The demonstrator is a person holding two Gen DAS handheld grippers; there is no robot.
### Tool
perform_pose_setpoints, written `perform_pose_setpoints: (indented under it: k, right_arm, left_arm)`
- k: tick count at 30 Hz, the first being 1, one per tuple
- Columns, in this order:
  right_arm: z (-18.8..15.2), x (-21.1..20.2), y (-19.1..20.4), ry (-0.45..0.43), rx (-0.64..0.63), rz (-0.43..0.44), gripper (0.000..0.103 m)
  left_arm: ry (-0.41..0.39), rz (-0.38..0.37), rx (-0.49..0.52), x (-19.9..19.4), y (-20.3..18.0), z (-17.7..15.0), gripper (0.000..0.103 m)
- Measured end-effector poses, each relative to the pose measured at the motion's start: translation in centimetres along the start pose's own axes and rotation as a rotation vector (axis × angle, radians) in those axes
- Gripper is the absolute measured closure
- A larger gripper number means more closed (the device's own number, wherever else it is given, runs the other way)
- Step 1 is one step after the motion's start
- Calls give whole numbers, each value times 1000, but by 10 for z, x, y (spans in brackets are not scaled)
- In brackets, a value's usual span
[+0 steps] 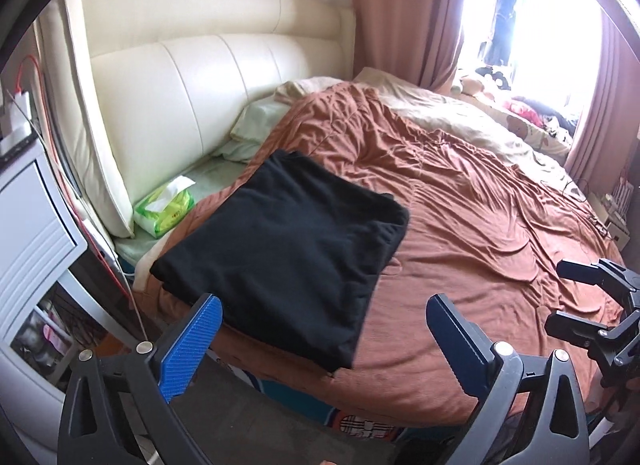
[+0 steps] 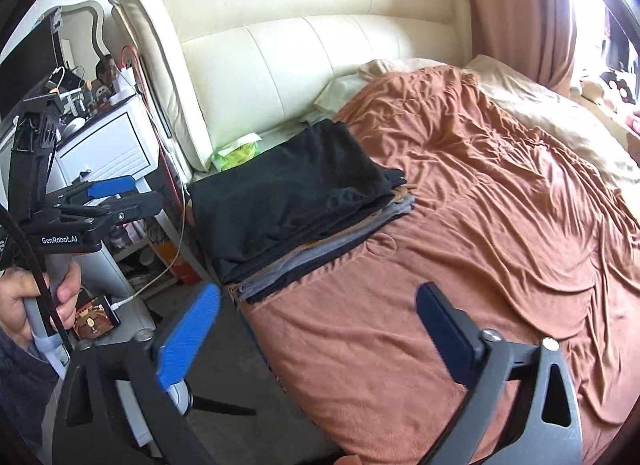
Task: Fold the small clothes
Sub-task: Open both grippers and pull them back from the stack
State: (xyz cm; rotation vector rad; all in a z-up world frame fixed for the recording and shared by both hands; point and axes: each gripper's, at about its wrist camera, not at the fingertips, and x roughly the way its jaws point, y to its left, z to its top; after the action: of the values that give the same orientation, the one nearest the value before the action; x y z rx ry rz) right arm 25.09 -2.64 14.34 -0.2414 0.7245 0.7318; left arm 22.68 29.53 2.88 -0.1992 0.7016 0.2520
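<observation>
A folded black garment point(image 1: 288, 253) lies flat on the brown bedspread point(image 1: 460, 205) near the bed's corner. In the right wrist view the black garment point(image 2: 288, 193) tops a stack of folded clothes, with grey layers point(image 2: 332, 261) showing beneath it. My left gripper point(image 1: 324, 329) is open and empty, just short of the garment's near edge. It also shows at the left as the left gripper point(image 2: 146, 191), held by a hand point(image 2: 24, 297). My right gripper point(image 2: 316, 321) is open and empty over the bedspread, near the stack's corner. From the left wrist, the right gripper point(image 1: 554, 294) sits at the right edge.
A green tissue pack point(image 1: 164, 209) lies by the cream headboard point(image 1: 200, 77). A white nightstand point(image 1: 28, 217) stands left of the bed, with a phone on a cable point(image 2: 96, 317) below it. Pink curtains point(image 1: 404, 13) hang behind. The bedspread stretches wrinkled to the right.
</observation>
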Motion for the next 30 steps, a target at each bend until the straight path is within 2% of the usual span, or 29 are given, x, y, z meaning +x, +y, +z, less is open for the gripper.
perform_pose_setpoints:
  k: [9, 13, 30]
  right_arm:
    - [-30, -64, -19, -46, 37, -41, 0]
    - [-45, -93, -24, -55, 56, -70, 0]
    - [-116, -200, -24, -112, 121, -153, 0]
  left_arm:
    - [-26, -23, 3, -35, -54, -15, 0]
    - [-10, -78, 15, -46, -75, -25, 0]
    - [-48, -155, 82, -105, -150, -83, 0]
